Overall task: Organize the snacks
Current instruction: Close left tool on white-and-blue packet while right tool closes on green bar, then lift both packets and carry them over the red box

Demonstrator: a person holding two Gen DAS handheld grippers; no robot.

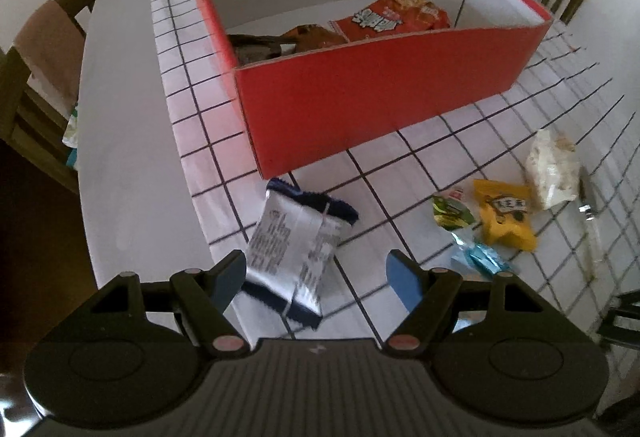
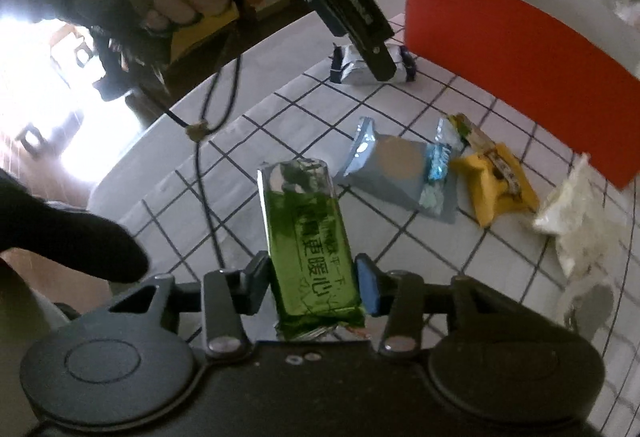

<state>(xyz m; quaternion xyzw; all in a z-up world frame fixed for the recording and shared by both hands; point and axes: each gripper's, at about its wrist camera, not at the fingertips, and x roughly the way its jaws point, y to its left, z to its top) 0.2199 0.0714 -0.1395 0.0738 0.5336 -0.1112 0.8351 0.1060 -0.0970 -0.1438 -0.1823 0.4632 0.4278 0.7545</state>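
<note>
Grid-patterned cloth covers the round surface (image 1: pixel 400 173) where a red cardboard box (image 1: pixel 380 97) stands open, an orange snack bag (image 1: pixel 390 15) and a brown packet (image 1: pixel 308 35) already lying inside. Loose snacks wait outside it: a silver-and-navy packet (image 1: pixel 294 249) just in front of the box's near corner, and, well to its right, a small green sweet (image 1: pixel 450 211), a yellow packet (image 1: pixel 506 219), a pale blue wrapper (image 1: pixel 482 257) and a white crumpled bag (image 1: pixel 554 169). The left tongs (image 1: pixel 316 277) hang spread wide over the silver-and-navy packet, its lower end between the blue-padded fingers (image 1: pixel 404 277) but not gripped. The right tongs (image 2: pixel 312 285) are clenched on a green foil bar (image 2: pixel 306 233), pinched at its lower half with its upper end sticking out forward; whether the bar is lifted clear of the cloth cannot be told. Judging by the layout, the step in hand is the left pickup: the packet looks light and slippery, so the fingers should close across its narrow width near the middle, squarely, without scraping the cloth. The carry to the box is short, but its wall is tall, and the packet must rise above the rim before release over the bare floor behind the orange bag.
</note>
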